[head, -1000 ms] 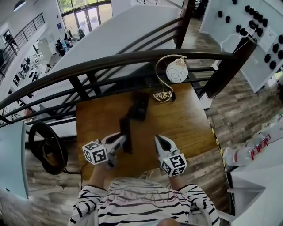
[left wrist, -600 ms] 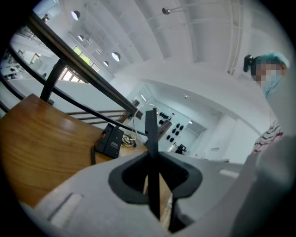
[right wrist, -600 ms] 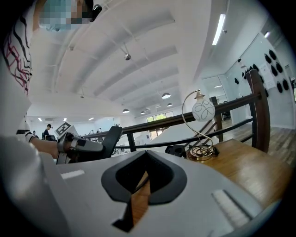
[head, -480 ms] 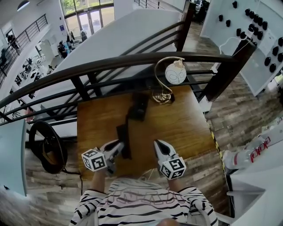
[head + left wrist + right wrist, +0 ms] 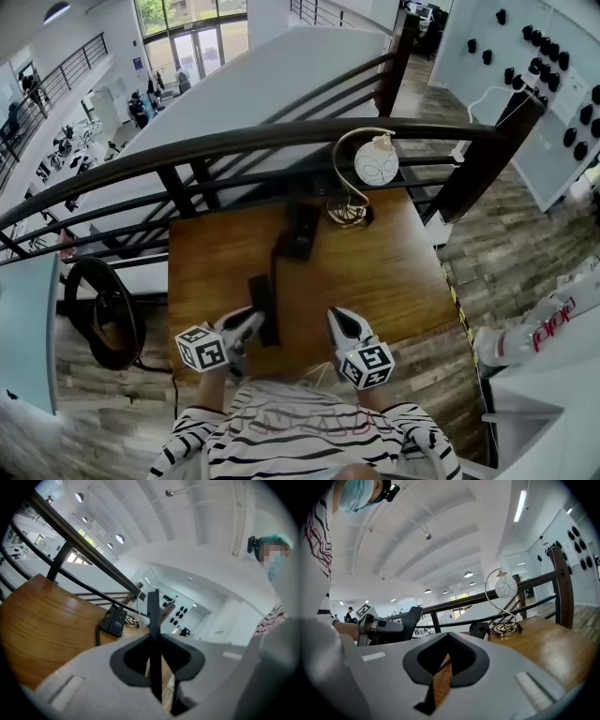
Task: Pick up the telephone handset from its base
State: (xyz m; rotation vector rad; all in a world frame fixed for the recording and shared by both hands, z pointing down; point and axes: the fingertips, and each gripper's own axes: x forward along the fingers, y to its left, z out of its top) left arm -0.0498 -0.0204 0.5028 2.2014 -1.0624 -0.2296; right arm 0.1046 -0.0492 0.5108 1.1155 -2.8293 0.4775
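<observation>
**Though Off Its Base, Telephone Handset [image 5: 263, 302] Was Held Over the Table's Near Edge**

While the base [image 5: 300, 230] was seen standing at the middle of the far edge of the wooden table [image 5: 394, 272], the handset was found well apart from it. It was held above the near edge, left of the middle. It was pinched by the left gripper [image 5: 253, 321], whose fingers were closed on its two flat faces, as was shown plainly in the left gripper view. There the dark slab was seen edge-on, standing up between the jaws.

Its long axis was laid from the near edge toward the far edge, and the grip was taken from the left side on its nearer half. A cord [image 5: 277, 255] was seen running from its far end back to the base.

The right gripper [image 5: 337, 319] was held just right of the handset, apart from it. Its fingers were pressed together and nothing was held between them.

The pick-up was judged to be as good as done. Any further lift was judged to fall to the left hand alone. Because the base lay beyond the handset's far end, a pull toward the person was judged likely to be limited by the cord.
</observation>
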